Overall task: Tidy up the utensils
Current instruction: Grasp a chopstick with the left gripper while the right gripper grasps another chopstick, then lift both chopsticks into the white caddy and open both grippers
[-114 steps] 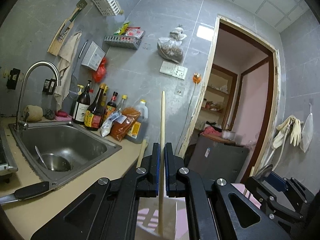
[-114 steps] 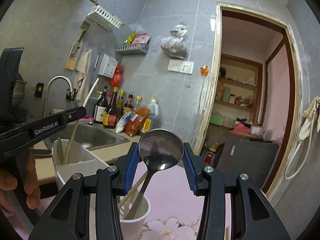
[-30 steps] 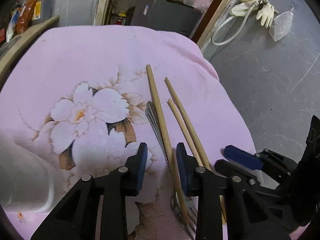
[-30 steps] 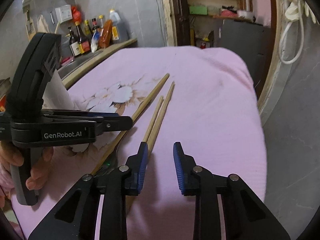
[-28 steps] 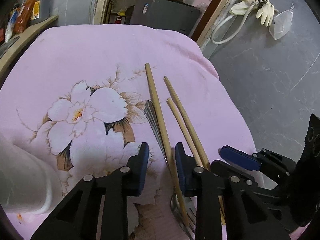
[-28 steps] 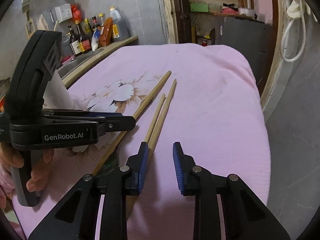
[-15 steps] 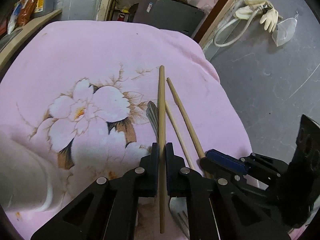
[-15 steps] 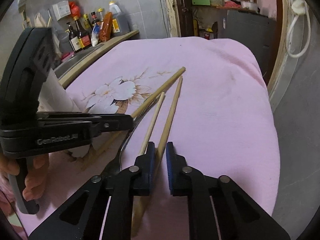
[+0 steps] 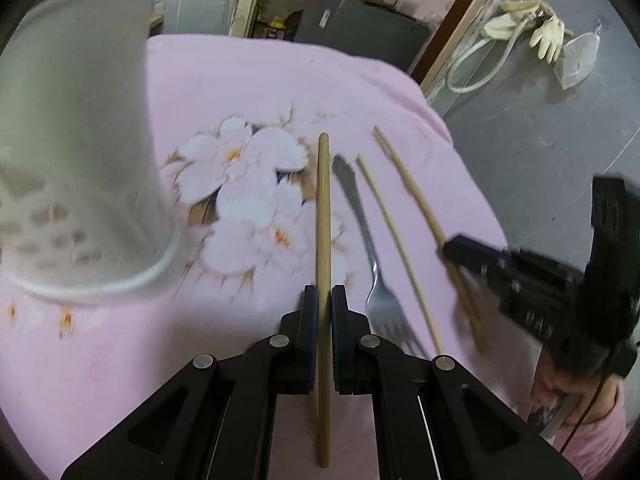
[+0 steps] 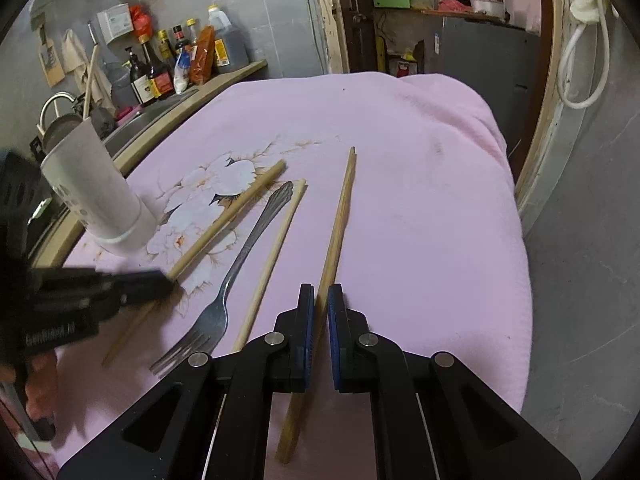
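While both grippers work over the pink flowered cloth (image 10: 420,184), each is clamped on one wooden stick. In the left wrist view, the left gripper (image 9: 324,308) pinches a thick chopstick (image 9: 323,208) between its nearly closed jaws; the stick's long axis runs straight ahead along the fingers, with its far tip toward the white flower print and its near end reaching back under the gripper. In the right wrist view, the right gripper (image 10: 320,308) grips a second chopstick (image 10: 340,220) the same way, jaws closed down to the stick's width, tip pointing away and slightly right. Between the two held sticks lie a metal fork (image 10: 240,256), tines toward the cameras and handle pointing away, and just beside it a thinner loose chopstick (image 10: 274,256), roughly parallel. A white perforated holder (image 10: 94,184) stands upright on the cloth to the left, well apart from the right gripper.
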Action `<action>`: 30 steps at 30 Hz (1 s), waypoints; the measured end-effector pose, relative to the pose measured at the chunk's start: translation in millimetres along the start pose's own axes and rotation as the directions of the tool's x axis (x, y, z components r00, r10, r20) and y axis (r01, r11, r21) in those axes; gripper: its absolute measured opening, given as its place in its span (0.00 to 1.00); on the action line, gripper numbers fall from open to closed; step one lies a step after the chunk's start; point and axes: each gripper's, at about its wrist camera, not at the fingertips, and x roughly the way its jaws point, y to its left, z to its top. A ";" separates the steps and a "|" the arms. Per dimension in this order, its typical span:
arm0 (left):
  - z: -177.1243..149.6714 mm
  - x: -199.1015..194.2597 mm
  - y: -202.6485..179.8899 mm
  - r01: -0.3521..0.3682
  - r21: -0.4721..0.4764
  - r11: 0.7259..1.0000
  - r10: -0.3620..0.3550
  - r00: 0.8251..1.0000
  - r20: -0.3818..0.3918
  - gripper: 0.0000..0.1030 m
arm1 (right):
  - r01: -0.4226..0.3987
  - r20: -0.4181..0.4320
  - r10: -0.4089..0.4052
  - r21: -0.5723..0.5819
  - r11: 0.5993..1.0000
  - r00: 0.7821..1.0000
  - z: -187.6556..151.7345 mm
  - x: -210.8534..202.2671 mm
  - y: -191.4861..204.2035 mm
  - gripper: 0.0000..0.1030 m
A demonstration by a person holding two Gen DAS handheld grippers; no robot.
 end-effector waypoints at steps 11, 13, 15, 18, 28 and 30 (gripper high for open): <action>22.1 9.4 -7.4 -0.020 0.132 0.991 0.030 0.997 -0.076 0.11 | -0.019 -0.034 0.020 0.027 0.999 0.999 26.5 17.9 -3.9 0.06; 28.7 13.1 -9.4 -0.025 0.139 0.990 0.036 0.996 -0.083 0.14 | -0.015 -0.043 0.016 0.023 1.000 0.999 29.9 21.0 -4.1 0.07; 35.4 17.1 -10.9 -0.037 0.144 0.989 0.049 0.995 -0.087 0.18 | -0.009 -0.057 0.010 0.015 1.000 0.998 34.4 25.2 -3.2 0.07; 42.4 24.0 -12.2 -0.052 0.147 0.988 0.067 0.993 -0.097 0.20 | -0.003 -0.078 0.004 0.010 1.000 0.997 43.9 32.9 -3.6 0.08; 50.6 34.8 -5.1 -0.054 0.093 0.994 0.067 0.988 -0.141 0.05 | -0.035 -0.147 0.049 0.098 0.995 0.988 60.8 52.3 -14.5 0.08; 54.2 38.1 -6.2 -0.045 0.067 0.997 0.054 0.989 -0.140 0.05 | -0.043 -0.143 0.059 0.117 0.992 0.988 59.0 49.8 -17.0 0.06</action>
